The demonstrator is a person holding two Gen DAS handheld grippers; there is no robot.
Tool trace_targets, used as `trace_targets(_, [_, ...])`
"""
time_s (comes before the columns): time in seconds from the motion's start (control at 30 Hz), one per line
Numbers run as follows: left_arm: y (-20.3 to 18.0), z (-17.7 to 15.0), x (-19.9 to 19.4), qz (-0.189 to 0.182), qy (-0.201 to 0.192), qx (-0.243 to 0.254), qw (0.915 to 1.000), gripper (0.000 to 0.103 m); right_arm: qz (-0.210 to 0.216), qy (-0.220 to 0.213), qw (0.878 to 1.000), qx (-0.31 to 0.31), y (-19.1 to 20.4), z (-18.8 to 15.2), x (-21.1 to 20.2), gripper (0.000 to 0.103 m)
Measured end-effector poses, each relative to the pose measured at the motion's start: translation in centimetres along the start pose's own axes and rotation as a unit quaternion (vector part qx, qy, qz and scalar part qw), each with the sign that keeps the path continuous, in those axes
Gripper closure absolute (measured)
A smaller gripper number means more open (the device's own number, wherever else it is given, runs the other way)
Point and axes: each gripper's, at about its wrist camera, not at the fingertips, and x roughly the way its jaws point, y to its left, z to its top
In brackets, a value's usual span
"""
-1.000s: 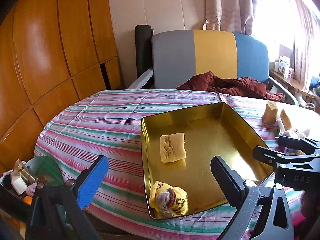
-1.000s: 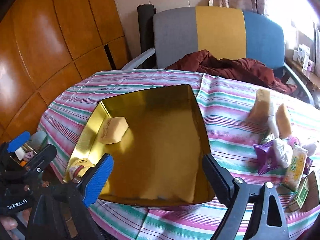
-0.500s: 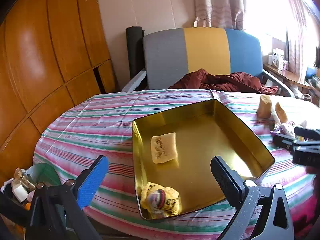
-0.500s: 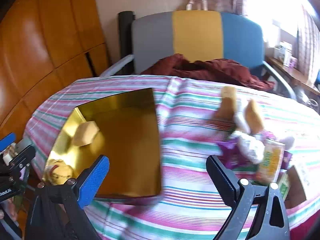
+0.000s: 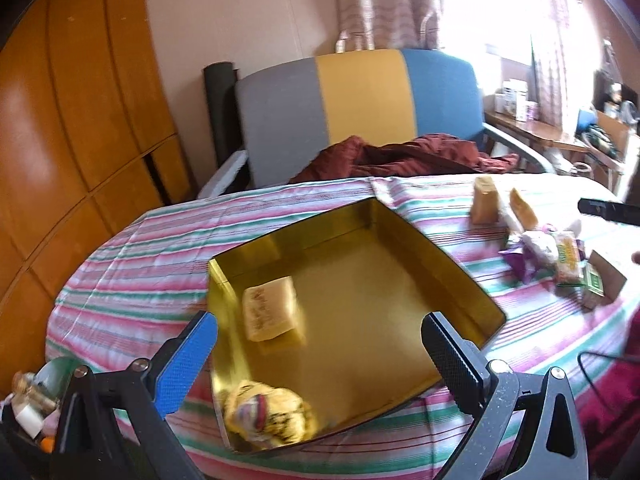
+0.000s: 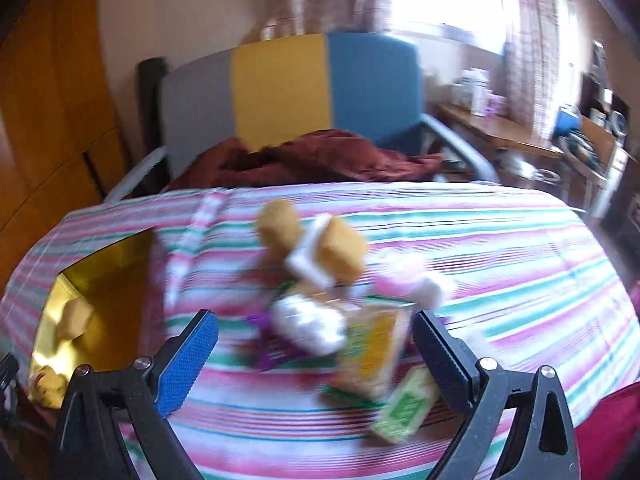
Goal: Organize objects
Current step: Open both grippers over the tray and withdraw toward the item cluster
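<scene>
A gold metal tray (image 5: 452, 268) sits on the striped table and also shows at the left of the right wrist view (image 6: 44, 312). In it lie a pale yellow packet (image 5: 270, 314) and a yellow rolled sock (image 5: 268, 414). My left gripper (image 5: 318, 360) is open and empty over the tray's near part. My right gripper (image 6: 314, 360) is open and empty, just above a blurred pile of snacks: a yellow packet (image 6: 370, 354), a white packet (image 6: 306, 322), a green box (image 6: 404, 410) and two tan buns (image 6: 340, 254). The pile also shows in the left wrist view (image 5: 552, 254).
A grey, yellow and blue chair (image 5: 360, 108) with a dark red cloth (image 5: 404, 156) stands behind the table. A wooden wall (image 5: 72, 120) is on the left. A bin with small items (image 5: 28, 404) is at lower left. A cluttered side table (image 6: 520, 136) stands at right.
My right gripper has swung right, from over the tray to over the snack pile. My left gripper has turned slightly right and stays open over the tray.
</scene>
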Motion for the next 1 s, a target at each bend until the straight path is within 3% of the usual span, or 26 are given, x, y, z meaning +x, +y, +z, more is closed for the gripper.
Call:
trace_targets(0.27, [-4.4,1.6,1.1,-0.051,0.005,0.046,0.9976,0.000,-0.074,0.000,0.993,0.088,-9.0,0.7,1.4,0.004])
trace_targets(0.47, [-8.7,3.0,2.3,-0.090,0.008,0.082,0.9925,0.000,-0.037,0.027,0.976,0.215,-14.1,-1.0,3.0,0.004])
trace_targets(0.63, [-12.7,3.9,4.1,-0.128,0.024,0.113,0.9851,0.000,-0.010,0.034,0.963,0.267,-15.5,-1.7,2.9,0.004])
trace_targets(0.9, [-19.4,5.7,7.3,-0.177,0.044,0.151,0.9715,0.006,0.006,0.046,0.964,0.263,-15.4,-1.7,3.5,0.004])
trace_targets(1.0, [-21.7,6.6,9.6,-0.192,0.070,0.156,0.9664,0.008,0.011,0.053,0.964,0.261,-15.2,-1.7,3.9,0.004])
